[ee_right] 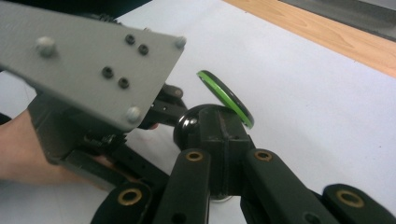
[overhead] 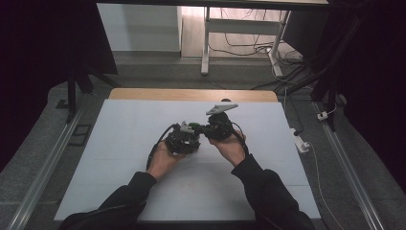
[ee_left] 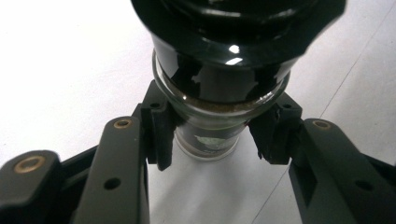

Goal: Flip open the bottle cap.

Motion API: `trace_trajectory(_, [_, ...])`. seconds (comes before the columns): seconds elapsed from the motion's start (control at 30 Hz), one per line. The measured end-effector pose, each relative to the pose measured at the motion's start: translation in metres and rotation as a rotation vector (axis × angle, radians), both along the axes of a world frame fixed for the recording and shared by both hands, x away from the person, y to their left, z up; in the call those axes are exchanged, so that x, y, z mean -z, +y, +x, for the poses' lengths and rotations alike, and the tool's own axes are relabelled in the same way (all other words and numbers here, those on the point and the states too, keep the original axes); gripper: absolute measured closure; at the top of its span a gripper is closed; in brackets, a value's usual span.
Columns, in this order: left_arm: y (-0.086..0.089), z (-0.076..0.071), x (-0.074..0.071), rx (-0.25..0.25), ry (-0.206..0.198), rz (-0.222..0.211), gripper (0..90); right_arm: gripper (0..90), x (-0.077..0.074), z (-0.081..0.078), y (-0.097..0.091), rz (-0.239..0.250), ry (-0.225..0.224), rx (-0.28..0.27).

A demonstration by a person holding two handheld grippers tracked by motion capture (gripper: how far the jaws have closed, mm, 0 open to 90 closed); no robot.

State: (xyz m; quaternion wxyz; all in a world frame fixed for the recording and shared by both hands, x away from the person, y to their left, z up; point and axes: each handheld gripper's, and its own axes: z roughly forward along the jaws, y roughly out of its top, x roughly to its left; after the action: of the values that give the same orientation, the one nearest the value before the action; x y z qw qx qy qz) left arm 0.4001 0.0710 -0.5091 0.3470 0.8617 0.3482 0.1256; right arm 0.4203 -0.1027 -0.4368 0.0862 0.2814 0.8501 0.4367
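In the high view, the left tool (overhead: 187,135) and the right tool (overhead: 210,129) are held together above the middle of the white bench (overhead: 119,158), with a small jar (overhead: 194,127) between them. Beyond the bench, a wooden edge (overhead: 191,94), grey floor, loose cables (overhead: 249,48) and a white frame (overhead: 206,43) are seen; the sides of the room are dark.

In the left gripper view, the glass body of the jar (ee_left: 212,116) is clamped between the left tool's pads (ee_left: 161,126), just below the black cap. Glass is smooth, so a twist could let it slip.

In the right gripper view, the right tool (ee_right: 219,140) is closed on the black cap (ee_right: 194,123), whose green-rimmed flip lid (ee_right: 226,98) stands open. Contents could be spilled onto the bench if the jar is tipped, and the lid could be strained.
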Motion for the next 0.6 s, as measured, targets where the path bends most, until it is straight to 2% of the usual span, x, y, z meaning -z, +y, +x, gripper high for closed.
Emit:
trace_trajectory(0.33, [0.000, 0.000, 0.001, 0.002, -0.005, -0.003, 53.8, 89.4, 0.002, 0.012, 0.000, 0.014, 0.008, 0.046])
trace_trajectory(0.43, [0.001, -0.001, 0.001, 0.000, -0.009, -0.010, 53.7, 89.4, 0.004, 0.012, -0.001, 0.018, 0.023, 0.044])
trace_trajectory(0.6, [0.001, 0.000, 0.002, 0.009, -0.013, -0.009, 53.2, 88.8, 0.003, 0.008, -0.002, 0.022, 0.018, 0.041])
